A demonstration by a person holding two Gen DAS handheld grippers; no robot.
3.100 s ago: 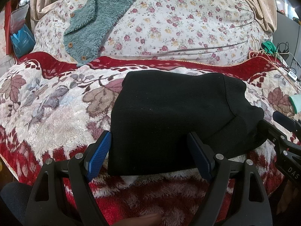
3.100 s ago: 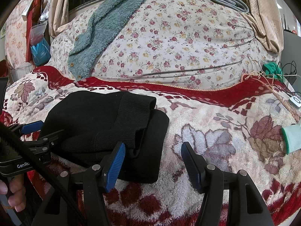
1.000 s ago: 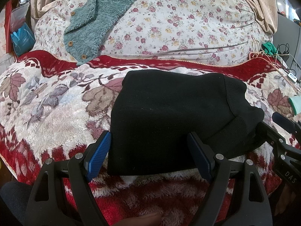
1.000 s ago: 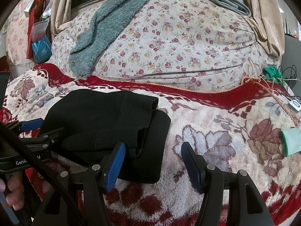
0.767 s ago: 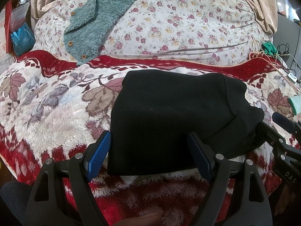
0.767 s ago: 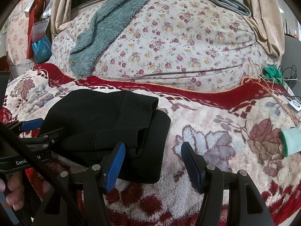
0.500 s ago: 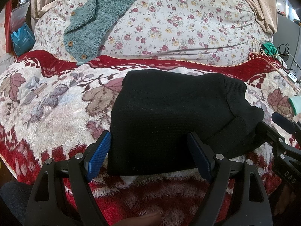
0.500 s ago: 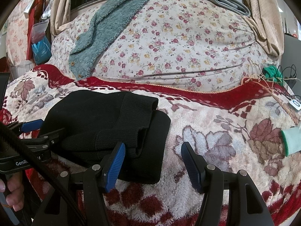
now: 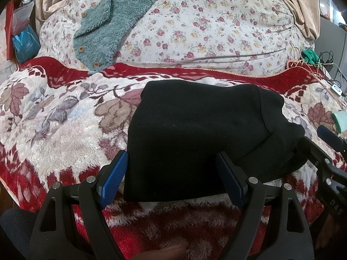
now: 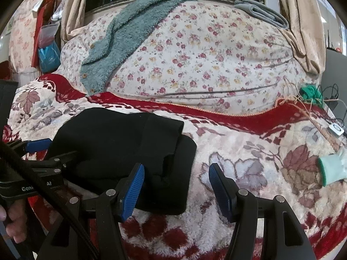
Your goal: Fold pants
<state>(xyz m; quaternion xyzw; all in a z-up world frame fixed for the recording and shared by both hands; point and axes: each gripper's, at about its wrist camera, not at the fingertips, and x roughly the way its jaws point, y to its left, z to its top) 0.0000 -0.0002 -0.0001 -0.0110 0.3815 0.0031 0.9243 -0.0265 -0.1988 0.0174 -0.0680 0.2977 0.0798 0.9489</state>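
Observation:
The black pants (image 9: 195, 134) lie folded into a compact bundle on the red and cream floral blanket (image 9: 54, 125). My left gripper (image 9: 173, 177) is open and empty, its blue pads on either side of the bundle's near edge without touching it. In the right wrist view the pants (image 10: 121, 147) lie at the left, with a ribbed band folded on top. My right gripper (image 10: 175, 184) is open and empty, just past the bundle's right edge, over the blanket (image 10: 249, 169). Each gripper shows at the edge of the other's view.
A big flowered quilt mound (image 9: 206, 26) rises behind the blanket with a teal fleece garment (image 9: 112, 19) draped on it. A pale green cuff (image 10: 331, 169) lies at the right. Cables and a small white device (image 10: 336, 127) sit at the far right edge.
Almost nothing has changed. Both grippers stay open and in place; the right wrist view has tilted up very slightly.

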